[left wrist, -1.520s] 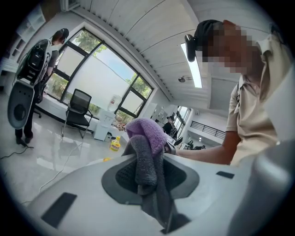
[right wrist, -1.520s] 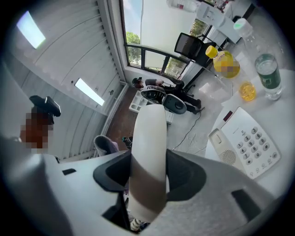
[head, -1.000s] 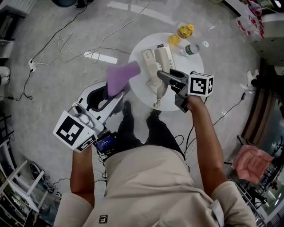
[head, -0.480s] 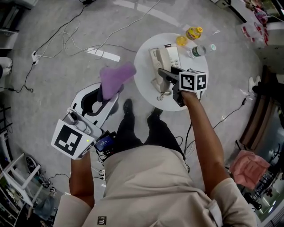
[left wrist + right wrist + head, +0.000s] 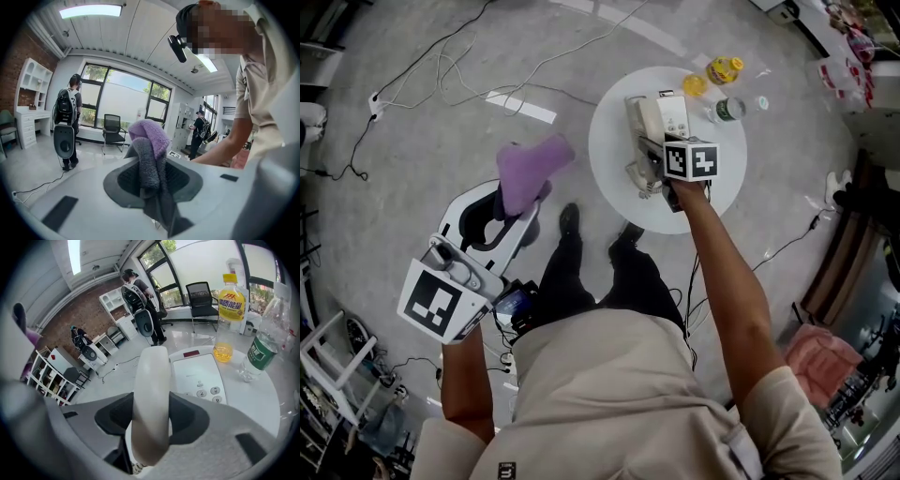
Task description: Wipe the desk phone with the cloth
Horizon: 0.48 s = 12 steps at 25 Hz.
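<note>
A white desk phone (image 5: 667,120) stands on a small round white table (image 5: 614,178). My right gripper (image 5: 649,153) is shut on the phone's white handset (image 5: 151,394), which runs lengthways between the jaws over the left side of the phone base (image 5: 199,373). Whether the handset rests on the base I cannot tell. My left gripper (image 5: 520,202) hangs over the floor left of the table, shut on a purple cloth (image 5: 530,167). The cloth (image 5: 150,140) bunches out past the fingertips.
A yellow drink bottle (image 5: 722,68) and a clear water bottle (image 5: 727,110) with a green label lie at the table's far side, close to the phone. Cables (image 5: 459,75) trail over the grey floor. A person (image 5: 70,122) stands by the windows.
The right gripper has come down with the handset onto the phone's left side. The left gripper has drifted left with the cloth, farther from the table.
</note>
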Each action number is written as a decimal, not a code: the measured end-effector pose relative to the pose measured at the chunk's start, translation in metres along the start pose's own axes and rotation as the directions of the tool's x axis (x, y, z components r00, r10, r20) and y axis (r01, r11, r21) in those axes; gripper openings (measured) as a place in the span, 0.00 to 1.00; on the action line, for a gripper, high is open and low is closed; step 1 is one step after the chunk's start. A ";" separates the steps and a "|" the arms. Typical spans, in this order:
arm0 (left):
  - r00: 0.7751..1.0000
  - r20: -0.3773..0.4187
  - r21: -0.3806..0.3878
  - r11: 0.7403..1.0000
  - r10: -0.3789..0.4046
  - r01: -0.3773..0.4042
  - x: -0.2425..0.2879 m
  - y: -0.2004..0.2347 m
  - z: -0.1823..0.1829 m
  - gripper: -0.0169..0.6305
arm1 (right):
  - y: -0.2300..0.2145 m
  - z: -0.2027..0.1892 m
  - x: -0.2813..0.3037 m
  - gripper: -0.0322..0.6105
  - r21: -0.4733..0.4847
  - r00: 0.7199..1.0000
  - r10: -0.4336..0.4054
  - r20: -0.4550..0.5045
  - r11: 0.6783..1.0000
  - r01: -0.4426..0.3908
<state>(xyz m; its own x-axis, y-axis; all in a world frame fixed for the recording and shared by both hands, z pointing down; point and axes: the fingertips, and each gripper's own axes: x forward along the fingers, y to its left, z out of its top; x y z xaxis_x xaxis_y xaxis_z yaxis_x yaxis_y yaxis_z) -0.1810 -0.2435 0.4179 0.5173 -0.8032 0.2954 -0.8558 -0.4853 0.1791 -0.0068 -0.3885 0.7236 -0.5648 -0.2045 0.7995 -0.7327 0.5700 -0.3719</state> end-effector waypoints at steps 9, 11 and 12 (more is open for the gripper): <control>1.000 -0.012 -0.014 1.000 0.027 -0.027 -0.014 0.005 -0.012 0.17 | -0.014 -0.005 0.026 0.37 -0.062 0.996 -0.088 -0.020 0.994 0.086; 0.999 -0.013 -0.017 0.999 0.032 -0.032 -0.015 0.006 -0.014 0.17 | -0.017 -0.006 0.030 0.37 -0.080 0.994 -0.107 -0.020 0.991 0.105; 0.999 -0.012 -0.017 0.999 0.034 -0.034 -0.016 0.006 -0.014 0.17 | -0.018 -0.006 0.032 0.37 -0.087 0.993 -0.114 -0.019 0.990 0.112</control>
<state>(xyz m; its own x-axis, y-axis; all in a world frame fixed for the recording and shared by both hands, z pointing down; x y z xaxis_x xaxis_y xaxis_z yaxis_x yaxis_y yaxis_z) -0.1945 -0.2288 0.4279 0.4878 -0.8150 0.3128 -0.8729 -0.4514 0.1852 -0.0094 -0.4003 0.7590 -0.4702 -0.2527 0.8456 -0.7553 0.6108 -0.2375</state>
